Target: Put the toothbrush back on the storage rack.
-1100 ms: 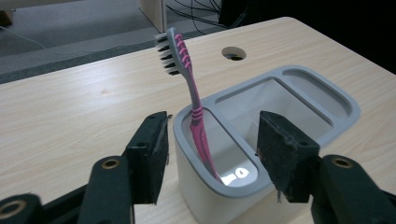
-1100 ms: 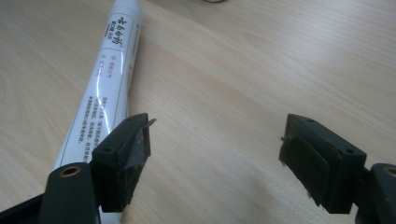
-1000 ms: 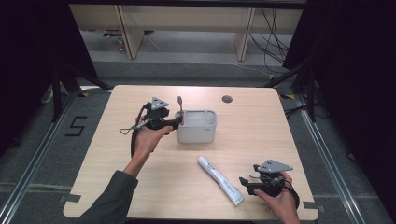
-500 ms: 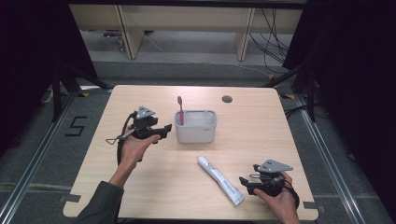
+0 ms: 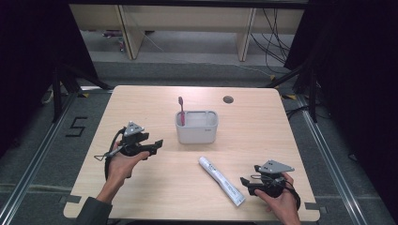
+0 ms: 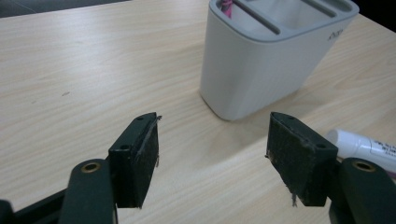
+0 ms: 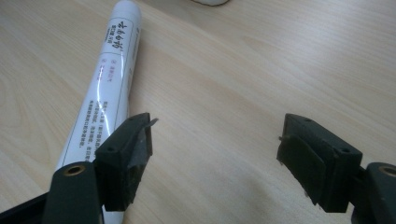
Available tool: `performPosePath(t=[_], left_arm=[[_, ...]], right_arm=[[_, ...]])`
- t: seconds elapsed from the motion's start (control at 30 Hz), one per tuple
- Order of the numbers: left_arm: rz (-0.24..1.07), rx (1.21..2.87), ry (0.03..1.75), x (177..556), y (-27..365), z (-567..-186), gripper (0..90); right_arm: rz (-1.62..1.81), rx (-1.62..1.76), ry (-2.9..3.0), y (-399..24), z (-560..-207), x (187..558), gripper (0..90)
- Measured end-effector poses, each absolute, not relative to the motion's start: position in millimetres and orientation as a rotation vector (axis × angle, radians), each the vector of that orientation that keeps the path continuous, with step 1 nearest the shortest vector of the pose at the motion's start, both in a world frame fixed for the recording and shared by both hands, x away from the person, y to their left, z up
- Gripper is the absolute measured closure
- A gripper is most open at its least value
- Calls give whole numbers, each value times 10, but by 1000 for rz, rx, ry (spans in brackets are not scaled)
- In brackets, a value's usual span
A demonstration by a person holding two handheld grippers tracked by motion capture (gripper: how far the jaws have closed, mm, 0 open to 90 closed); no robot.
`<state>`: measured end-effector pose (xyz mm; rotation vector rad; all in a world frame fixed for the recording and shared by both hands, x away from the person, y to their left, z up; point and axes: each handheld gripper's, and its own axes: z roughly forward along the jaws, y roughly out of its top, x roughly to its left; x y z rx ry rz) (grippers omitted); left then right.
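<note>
High view: both tongs, left [image 5: 157, 144] and right [image 5: 245, 183], gape empty, flanking holder [image 5: 197, 127] and tube [image 5: 221, 181].

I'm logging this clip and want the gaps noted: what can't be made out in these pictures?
- Toothbrush: its lower handle is hidden by the holder wall in the high view; the left gripper view's top edge cuts it off.
- Toothpaste tube: print too small and blurred to read; its near end is hidden behind one of the right gripper's fingers.
- Holder's logo: too small to read in the left gripper view.
</note>
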<state>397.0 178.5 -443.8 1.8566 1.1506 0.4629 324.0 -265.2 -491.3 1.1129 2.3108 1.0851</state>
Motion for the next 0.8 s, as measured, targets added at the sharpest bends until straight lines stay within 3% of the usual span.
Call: performPosePath(t=[0.8], left_arm=[[447, 1911, 1129, 3601, 1974, -4678, 276]], right_arm=[[1096, 1137, 2317, -2638, -4908, 3229, 265]])
